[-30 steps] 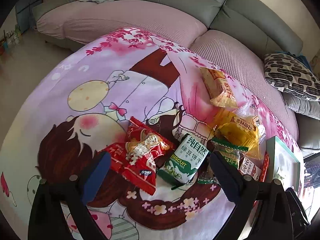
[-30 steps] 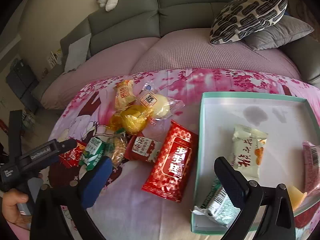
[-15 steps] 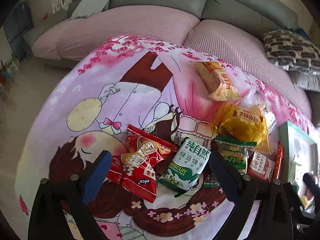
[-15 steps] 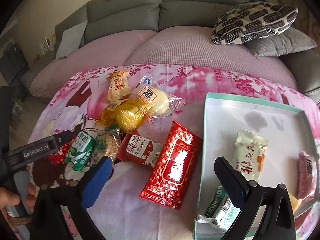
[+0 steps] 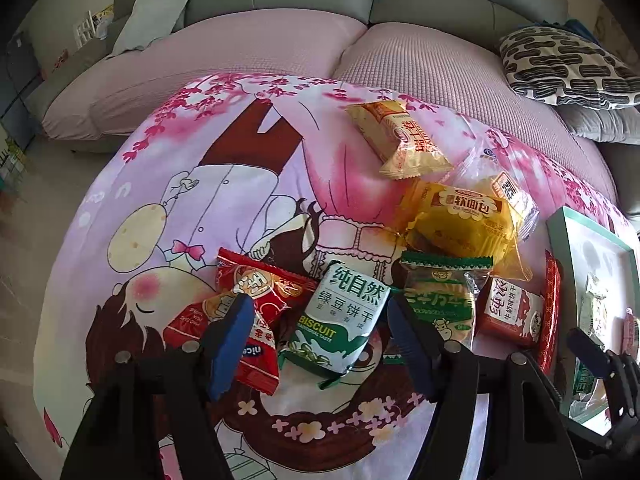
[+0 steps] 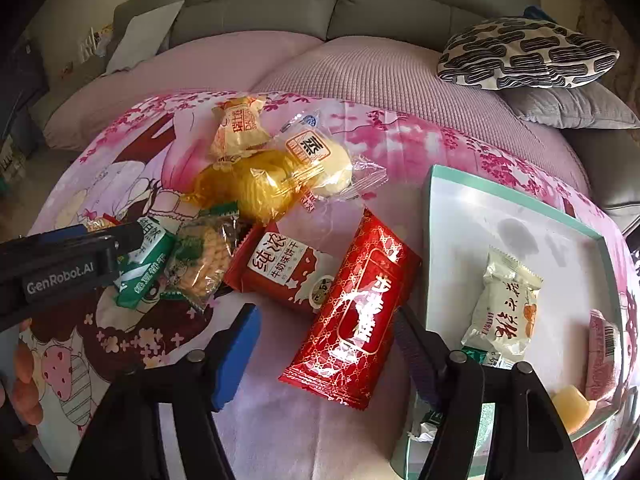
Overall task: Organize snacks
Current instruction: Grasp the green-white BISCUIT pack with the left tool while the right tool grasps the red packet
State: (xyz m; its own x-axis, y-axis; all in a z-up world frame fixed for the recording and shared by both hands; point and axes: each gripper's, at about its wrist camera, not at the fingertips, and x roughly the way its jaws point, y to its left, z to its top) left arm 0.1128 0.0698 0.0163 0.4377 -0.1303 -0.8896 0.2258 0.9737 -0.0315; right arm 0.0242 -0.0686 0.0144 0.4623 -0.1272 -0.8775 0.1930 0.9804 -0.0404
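Note:
Snack packets lie in a heap on a pink cartoon cloth. In the left wrist view my left gripper point(image 5: 320, 340) hangs low over a green biscuit packet point(image 5: 344, 320). Its jaws are closing with the packet between them, and the left pad point(image 5: 232, 340) lies over the red packets point(image 5: 256, 300), short of the green one. In the right wrist view my right gripper point(image 6: 326, 354) straddles a long red packet point(image 6: 356, 312). Its jaws are also closing, with a gap left at the left pad point(image 6: 236, 356).
A teal-rimmed tray point(image 6: 436, 240) at the right holds a white packet point(image 6: 506, 304), a pink packet point(image 6: 604, 344) and a yellow jelly cup point(image 6: 572, 404). Yellow bread packets point(image 6: 256, 188) lie behind the heap. A grey sofa with a patterned cushion point(image 6: 528, 56) stands beyond.
Both pairs of jaws have narrowed from wide open. The left gripper has rolled and shifted over the green packet. The right gripper has dropped toward the long red packet.

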